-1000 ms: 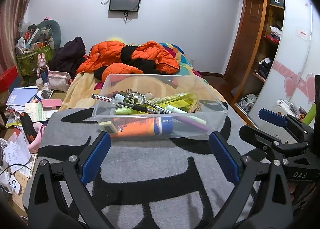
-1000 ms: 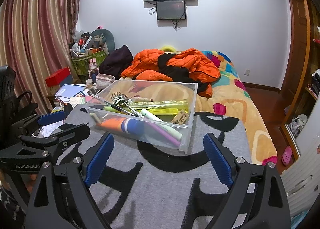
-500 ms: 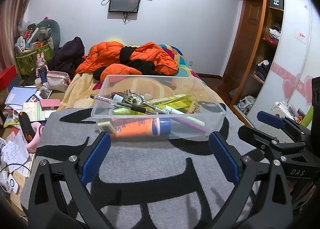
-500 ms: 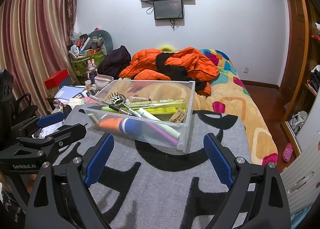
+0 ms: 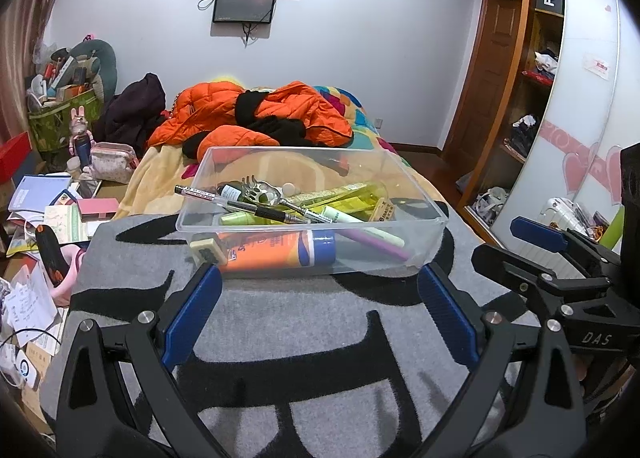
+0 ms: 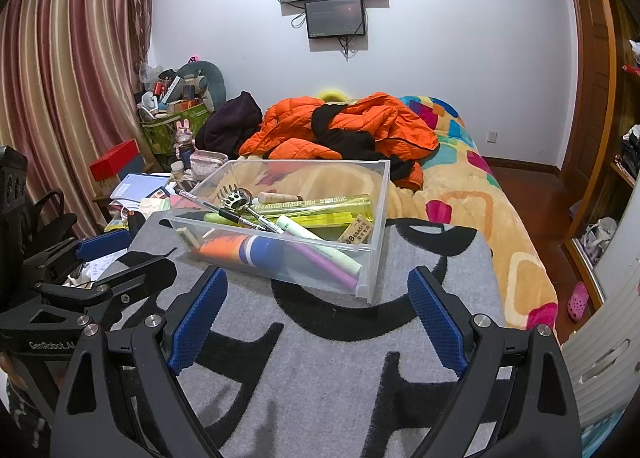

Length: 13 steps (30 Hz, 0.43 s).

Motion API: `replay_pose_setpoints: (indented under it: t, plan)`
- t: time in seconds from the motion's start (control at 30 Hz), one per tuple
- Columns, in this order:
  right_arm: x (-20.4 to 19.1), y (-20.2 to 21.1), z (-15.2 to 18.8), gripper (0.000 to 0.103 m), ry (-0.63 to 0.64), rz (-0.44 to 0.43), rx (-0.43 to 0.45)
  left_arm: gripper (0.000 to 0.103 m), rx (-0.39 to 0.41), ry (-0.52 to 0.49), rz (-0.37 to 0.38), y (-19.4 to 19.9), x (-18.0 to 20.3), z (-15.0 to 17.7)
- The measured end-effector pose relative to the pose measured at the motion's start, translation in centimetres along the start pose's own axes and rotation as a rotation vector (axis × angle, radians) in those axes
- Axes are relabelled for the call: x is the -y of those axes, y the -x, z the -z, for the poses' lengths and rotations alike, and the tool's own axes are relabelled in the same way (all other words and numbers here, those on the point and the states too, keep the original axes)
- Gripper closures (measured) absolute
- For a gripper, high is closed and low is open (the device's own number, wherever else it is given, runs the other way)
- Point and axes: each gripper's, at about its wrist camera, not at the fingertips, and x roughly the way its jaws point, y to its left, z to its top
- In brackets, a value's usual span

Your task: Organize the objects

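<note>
Both tools hang spread wide and empty above the grey and black blanket (image 5: 320,322), side by side and aimed at the same target. Straight ahead of the left hand-held gripper (image 5: 320,316) sits the clear plastic bin (image 5: 434,218), its near wall just beyond the fingertips; for the right hand-held gripper (image 6: 318,312) it lies ahead and slightly left, corner on. Everything small is already gathered inside it: an orange and blue tube (image 5: 276,252) along the bottom, a black pen (image 5: 256,212), a yellow bottle (image 6: 320,210), a purple and white marker (image 6: 320,248), a claw-shaped scratcher (image 5: 262,190) and an eraser (image 6: 357,233). Open jaws facing the bin suit either reaching in to sort or drawing back once the things are collected.
</note>
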Motion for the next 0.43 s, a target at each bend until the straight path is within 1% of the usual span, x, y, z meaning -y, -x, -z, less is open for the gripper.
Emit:
replay_pose_setpoints:
  t: [0.43]
  plan:
    - [-0.15,-0.1,0.21,0.011,-0.004,-0.008,-0.005,0.004,0.014,-0.005,-0.001,0.22,0.0,0.17]
